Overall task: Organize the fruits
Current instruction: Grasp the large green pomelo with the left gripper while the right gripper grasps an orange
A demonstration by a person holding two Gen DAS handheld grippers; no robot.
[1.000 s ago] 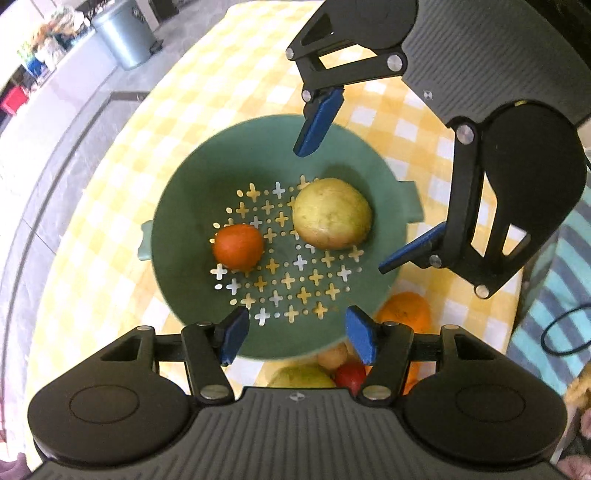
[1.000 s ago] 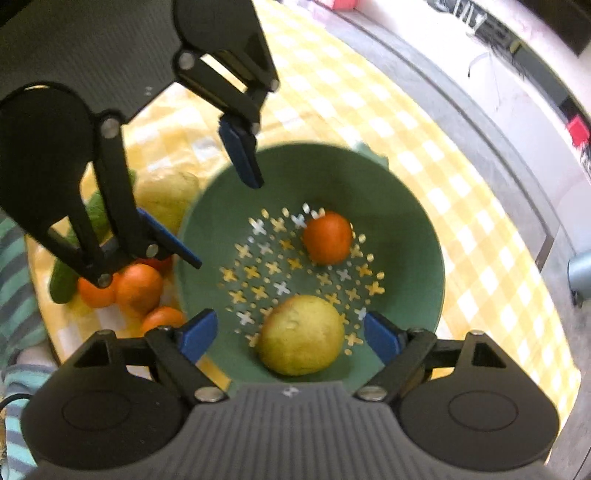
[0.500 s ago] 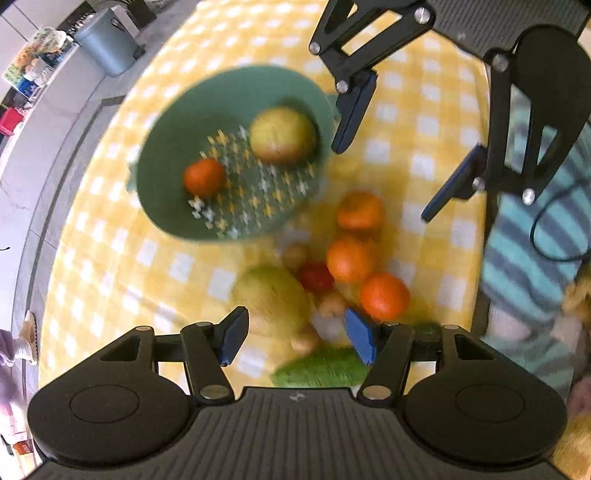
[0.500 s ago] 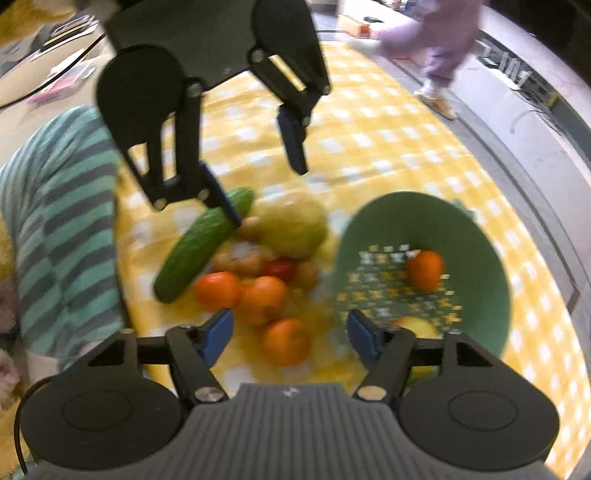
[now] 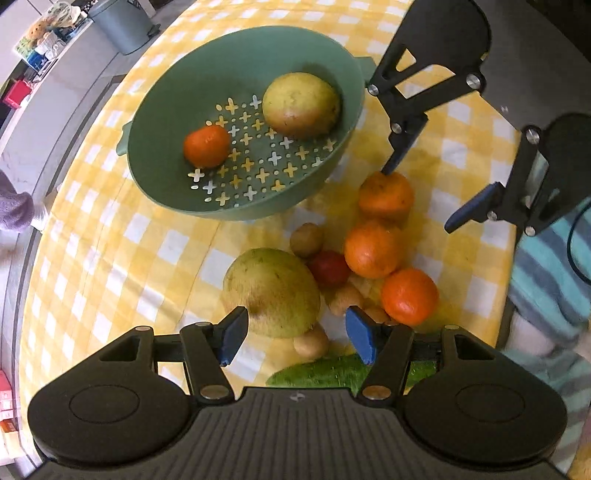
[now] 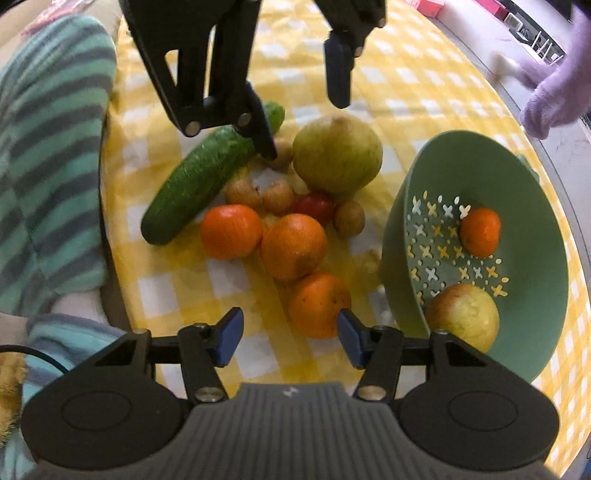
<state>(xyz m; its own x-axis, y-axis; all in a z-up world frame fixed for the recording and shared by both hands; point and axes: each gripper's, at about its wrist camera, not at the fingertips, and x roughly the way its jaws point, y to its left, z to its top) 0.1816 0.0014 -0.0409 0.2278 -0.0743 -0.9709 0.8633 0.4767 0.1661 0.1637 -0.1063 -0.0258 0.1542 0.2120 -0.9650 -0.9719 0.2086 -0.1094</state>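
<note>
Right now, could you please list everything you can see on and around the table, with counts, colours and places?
Colander: 1, green, on the table, tilted.
Orange in colander: 1, orange, on the perforated floor.
Pear in colander: 1, yellow-green, beside that orange.
Oranges on table: 3, orange, clustered beside the colander.
Large pear: 1, yellow-green, at the pile's far side in the right wrist view.
Red fruit: 1, red, mid-pile.
Small brown fruits: several, tan, scattered through the pile.
Cucumber: 1, green, at the pile's edge.
Tablecloth: 1, yellow-white check.
Bin: 1, grey, on the floor.
Left gripper: open.
Right gripper: open.
</note>
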